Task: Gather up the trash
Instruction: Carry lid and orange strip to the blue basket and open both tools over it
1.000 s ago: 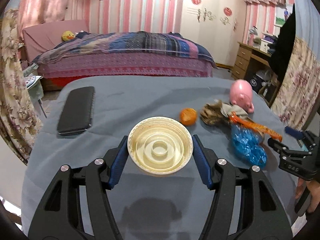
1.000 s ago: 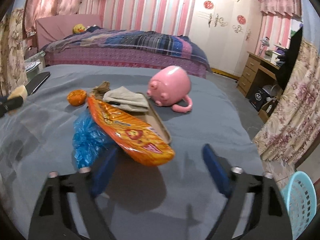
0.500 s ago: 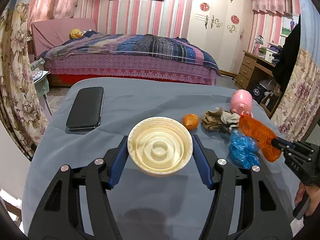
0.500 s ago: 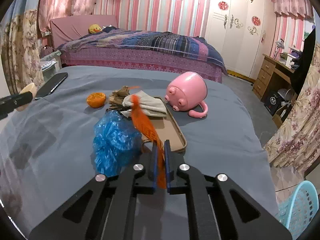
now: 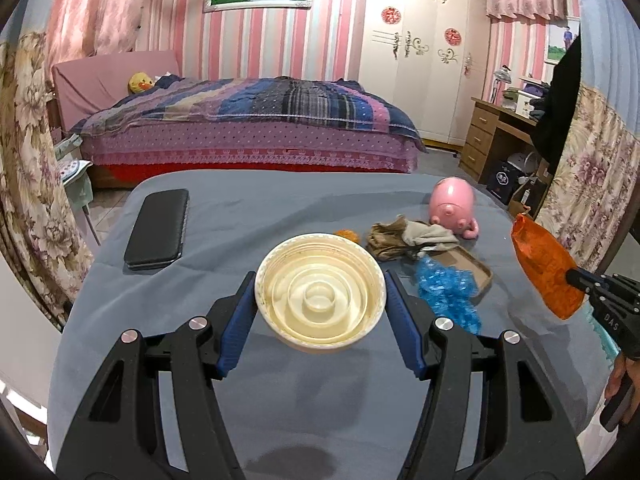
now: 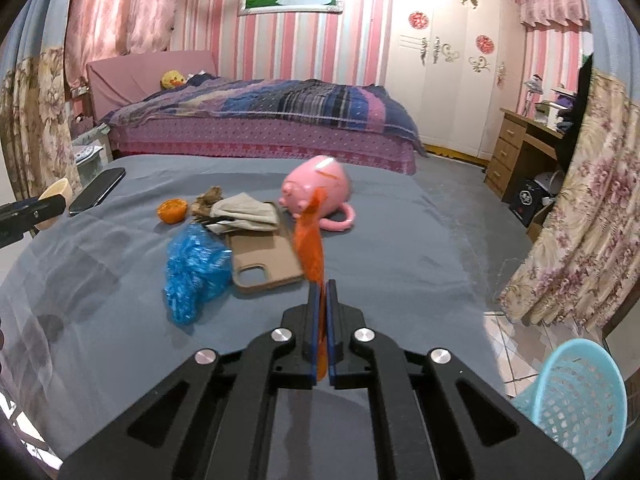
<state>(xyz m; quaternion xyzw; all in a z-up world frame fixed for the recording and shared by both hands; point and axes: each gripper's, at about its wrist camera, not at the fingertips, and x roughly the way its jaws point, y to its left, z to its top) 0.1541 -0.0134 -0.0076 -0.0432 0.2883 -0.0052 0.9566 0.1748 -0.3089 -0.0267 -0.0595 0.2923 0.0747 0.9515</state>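
**Both claws loaded, basket waiting at the right**

At far left a black phone [image 5: 157, 230] lies flat on the grey table [image 5: 240, 208], well apart from the litter; it looks like a belonging, not trash.

The left gripper [image 5: 320, 300] has its blue pads pressed on opposite sides of a cream bowl [image 5: 320, 290], which hangs clear above the cloth. Gripping it across the rim keeps it level. The bowl looks empty apart from its moulded rings and some staining near the rim.

Behind it sits an orange peel [image 6: 172, 211], and beside that a brown and beige rag heap [image 6: 240, 216] whose edge lies over a tan phone case [image 6: 266, 264]. The case lies hollow side up and holds nothing. A crumpled blue bag [image 6: 196, 272] rests against its left edge. These are probably the trash yet to be gathered. A pink pig mug [image 6: 316, 194] lies tipped on its side behind the case; what is inside cannot be seen.

The right gripper [image 6: 322, 308] is pinched tight on the lower end of an orange wrapper [image 5: 544, 268], which stands up from the claw, lifted off the table. A thin foil piece needs that narrow pinch.

Low at far right, on the floor beyond the table edge, stands a light blue basket [image 6: 576, 396], the likely place for the trash. Its contents cannot be made out.
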